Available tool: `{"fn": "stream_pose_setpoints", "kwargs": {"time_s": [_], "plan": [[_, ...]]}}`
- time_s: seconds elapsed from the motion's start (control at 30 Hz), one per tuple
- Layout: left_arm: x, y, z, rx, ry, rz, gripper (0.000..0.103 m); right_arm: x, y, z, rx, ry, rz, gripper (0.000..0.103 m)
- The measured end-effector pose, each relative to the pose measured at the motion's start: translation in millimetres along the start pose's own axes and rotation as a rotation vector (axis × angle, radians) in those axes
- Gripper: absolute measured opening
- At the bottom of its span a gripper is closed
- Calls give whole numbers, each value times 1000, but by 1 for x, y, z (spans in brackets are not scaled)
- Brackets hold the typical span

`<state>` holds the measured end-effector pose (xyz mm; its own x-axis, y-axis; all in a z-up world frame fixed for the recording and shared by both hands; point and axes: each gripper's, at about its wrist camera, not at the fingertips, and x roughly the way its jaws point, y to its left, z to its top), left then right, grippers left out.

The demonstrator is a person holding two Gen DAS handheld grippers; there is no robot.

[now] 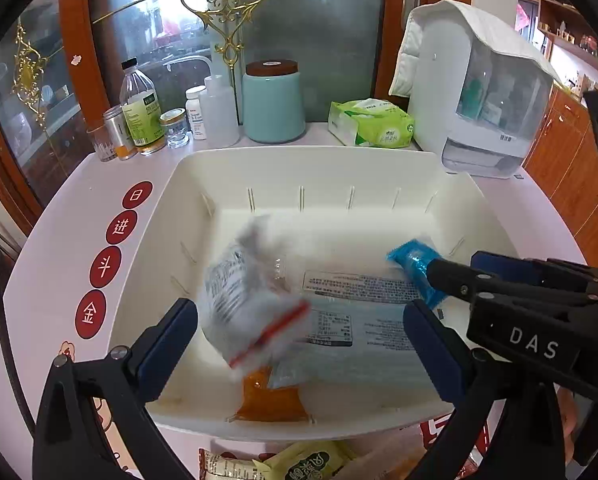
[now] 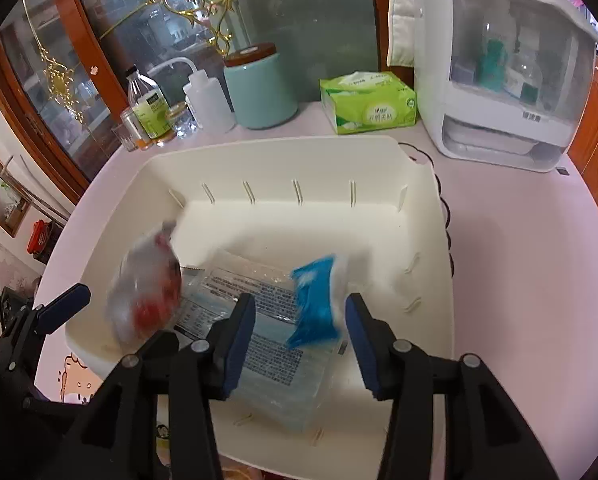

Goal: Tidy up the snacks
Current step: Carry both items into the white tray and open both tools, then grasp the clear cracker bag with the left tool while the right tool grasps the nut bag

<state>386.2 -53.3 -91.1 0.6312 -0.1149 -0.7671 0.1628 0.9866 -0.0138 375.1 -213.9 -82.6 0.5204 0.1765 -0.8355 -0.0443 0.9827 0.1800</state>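
Observation:
A white plastic bin (image 1: 283, 168) (image 2: 259, 156) sits on the pale table. My left gripper (image 1: 299, 336) is open over its near side; a clear snack bag with a red strip (image 1: 251, 304) (image 2: 147, 292) is blurred in mid-air between its fingers, apart from them. My right gripper (image 2: 299, 328) is open above the bin; a blue snack packet (image 2: 315, 304) (image 1: 415, 264) is blurred between its fingers. A large clear flat pack with printed text (image 1: 359, 320) (image 2: 267, 344) and an orange packet (image 1: 271, 400) lie in the bin.
Bottles and jars (image 1: 147, 116), a teal canister (image 1: 273, 104), a green tissue pack (image 1: 373, 122) and a white appliance (image 1: 479, 92) stand behind the bin. More snack packets (image 1: 299, 462) lie on the table in front of the bin. Glass cabinet doors stand behind.

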Motion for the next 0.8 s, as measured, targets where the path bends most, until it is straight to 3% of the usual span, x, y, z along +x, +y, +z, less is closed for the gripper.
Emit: {"fn": "stream_pose_setpoints", "kwargs": {"time_s": [0.47, 0.8], "plan": [[-25, -1, -2, -13, -47, 20, 102, -11, -5, -3, 44, 13, 51, 49], [-80, 4, -10, -39, -59, 14, 102, -62, 4, -16, 29, -32, 46, 49]]}}
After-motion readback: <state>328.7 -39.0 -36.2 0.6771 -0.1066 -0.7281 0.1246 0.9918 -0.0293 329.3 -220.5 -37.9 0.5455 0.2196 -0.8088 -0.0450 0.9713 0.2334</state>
